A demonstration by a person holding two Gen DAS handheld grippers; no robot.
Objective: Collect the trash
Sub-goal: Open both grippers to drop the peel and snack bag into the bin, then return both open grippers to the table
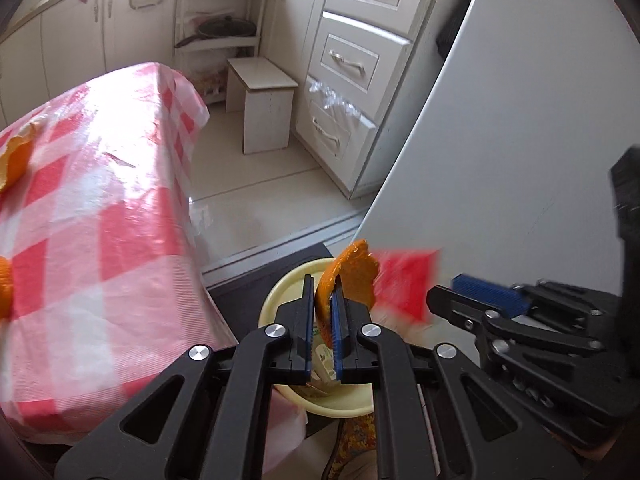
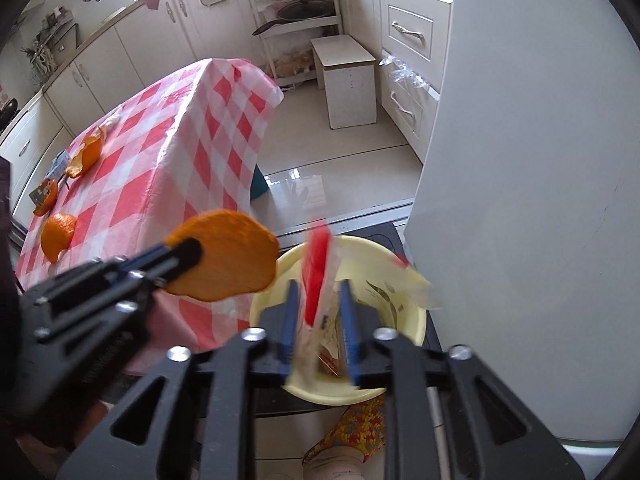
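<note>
A round yellow basin point(image 2: 368, 245) sits on the floor beside the checked table point(image 2: 180, 128). My left gripper point(image 1: 323, 280) is shut on a piece of orange peel point(image 1: 356, 276) and hangs just over the basin point(image 1: 280, 285). From the right wrist view, that left gripper point(image 2: 188, 252) and its peel point(image 2: 228, 256) are left of the basin. My right gripper point(image 2: 318, 284) stands open above the basin, with a blurred red and clear wrapper point(image 2: 316, 268) loose between its jaws. More orange peels point(image 2: 58, 236) point(image 2: 86, 152) lie on the table.
A tall white panel point(image 2: 520, 160) stands close on the right. A small white stool point(image 2: 348, 80), drawers point(image 2: 412, 32) and a rack with a pan point(image 2: 304, 12) line the far side. A foot in a patterned slipper point(image 2: 352, 420) is below the basin.
</note>
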